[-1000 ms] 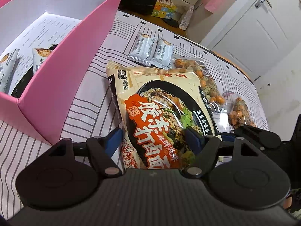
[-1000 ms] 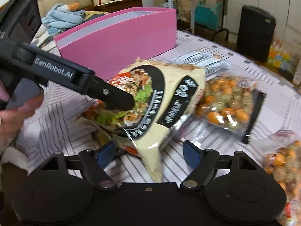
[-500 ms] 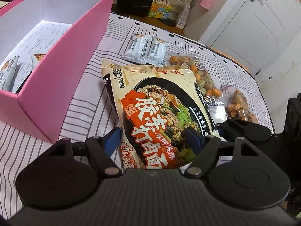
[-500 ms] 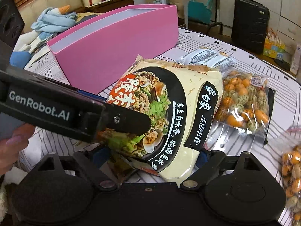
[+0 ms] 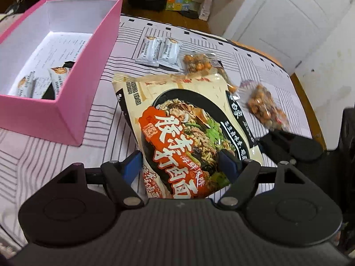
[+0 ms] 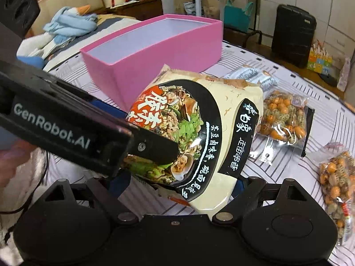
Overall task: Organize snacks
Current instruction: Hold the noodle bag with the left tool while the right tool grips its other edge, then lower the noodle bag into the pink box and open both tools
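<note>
A large cream and black noodle packet [image 5: 188,130] is held up off the striped tablecloth [image 5: 44,155]. My left gripper [image 5: 182,166] is shut on its near end. My right gripper [image 6: 177,181] is shut on its other edge; the packet also shows in the right wrist view [image 6: 210,133]. The pink box [image 5: 73,71] stands to the left, open, with two small grey packets [image 5: 44,82] inside. In the right wrist view the box [image 6: 159,48] is behind the packet.
Two grey packets [image 5: 158,52] lie beyond the noodle packet. Two clear bags of coated nuts [image 5: 264,106] [image 5: 199,63] lie at the right. In the right wrist view the nut bags [image 6: 281,122] [image 6: 337,181] lie right of the packet. The table edge [image 5: 306,102] curves at right.
Both grippers have lifted the noodle packet higher above the cloth. My right gripper has closed onto its edge. The pink box now sits further back in both views.
</note>
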